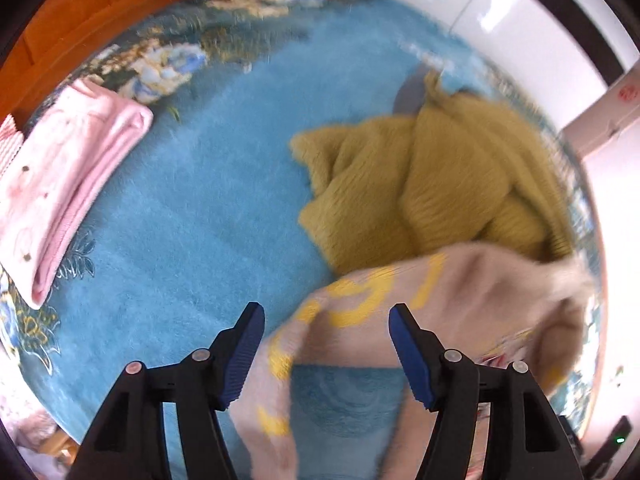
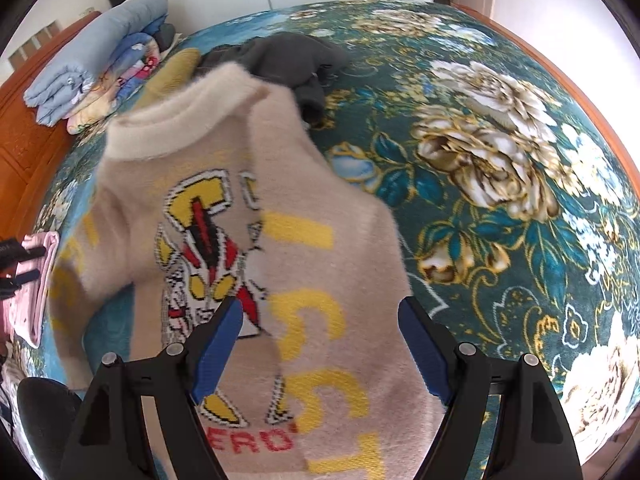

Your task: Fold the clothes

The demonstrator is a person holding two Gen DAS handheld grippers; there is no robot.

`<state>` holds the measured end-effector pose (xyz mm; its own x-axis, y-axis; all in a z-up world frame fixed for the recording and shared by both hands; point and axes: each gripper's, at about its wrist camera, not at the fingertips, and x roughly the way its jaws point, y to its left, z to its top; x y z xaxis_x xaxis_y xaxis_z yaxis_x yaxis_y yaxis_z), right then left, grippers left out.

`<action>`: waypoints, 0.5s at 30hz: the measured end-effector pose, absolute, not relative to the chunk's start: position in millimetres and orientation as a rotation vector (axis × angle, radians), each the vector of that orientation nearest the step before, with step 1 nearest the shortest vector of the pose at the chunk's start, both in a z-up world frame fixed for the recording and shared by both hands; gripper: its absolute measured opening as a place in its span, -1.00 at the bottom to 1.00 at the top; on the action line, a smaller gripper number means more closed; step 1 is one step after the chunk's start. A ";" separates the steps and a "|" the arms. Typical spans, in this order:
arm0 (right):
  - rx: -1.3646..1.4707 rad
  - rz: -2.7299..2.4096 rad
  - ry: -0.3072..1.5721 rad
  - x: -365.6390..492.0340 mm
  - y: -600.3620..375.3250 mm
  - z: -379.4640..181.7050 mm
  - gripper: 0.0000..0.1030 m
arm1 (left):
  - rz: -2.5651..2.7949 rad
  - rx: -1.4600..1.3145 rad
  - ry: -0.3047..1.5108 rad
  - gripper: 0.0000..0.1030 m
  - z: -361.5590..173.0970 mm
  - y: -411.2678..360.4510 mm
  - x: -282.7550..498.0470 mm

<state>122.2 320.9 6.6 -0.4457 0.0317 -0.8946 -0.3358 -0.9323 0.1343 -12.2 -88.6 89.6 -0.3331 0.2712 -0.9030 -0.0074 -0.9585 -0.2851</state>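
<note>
Left tool [image 1: 326, 344] hangs above the bed with its blue-padded jaws spread wide, gripping nothing, though the beige sweater [image 1: 420, 320] drapes right across the gap between them. Over on the far left of that view, a pink garment [image 1: 68, 176] lies folded flat on the blue blanket [image 1: 208, 184], well apart from the action. Moving across, a mustard knit [image 1: 432, 184] sits crumpled in a heap, and the beige sweater's upper edge overlaps its near side. A grey piece [image 1: 408, 92] peeks out behind the mustard pile; motion blur makes it hard to say what it is.

Right tool [image 2: 320, 336] is also wide apart, jaws clamped on nothing, poised directly over the beige sweater [image 2: 248, 216], whose cartoon figure and yellow letters face the camera, collar pointing away. Left of it, stacked bedding [image 2: 96, 56] rests by the wooden headboard [image 2: 24, 152]. Behind the collar lies a dark grey garment [image 2: 288, 56]. Off to the right spreads the floral bedspread [image 2: 500, 168].
</note>
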 end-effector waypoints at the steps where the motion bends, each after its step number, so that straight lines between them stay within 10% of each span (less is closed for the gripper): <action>1: -1.516 2.468 0.427 121.5 316.8 8.0 0.57 | 2.417 -1.663 -0.367 0.39 97.9 -87.4 -7.0; 15: -1.488 2.490 0.353 141.7 306.8 27.6 0.57 | 2.232 -1.563 -0.418 0.42 78.4 -27.0 54.8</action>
<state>141.7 306.8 27.6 -0.4636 0.0641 -0.8837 -0.3073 -0.9471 0.0925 54.8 -27.0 78.4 -0.3076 0.4695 -0.8276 -0.1387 -0.8826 -0.4492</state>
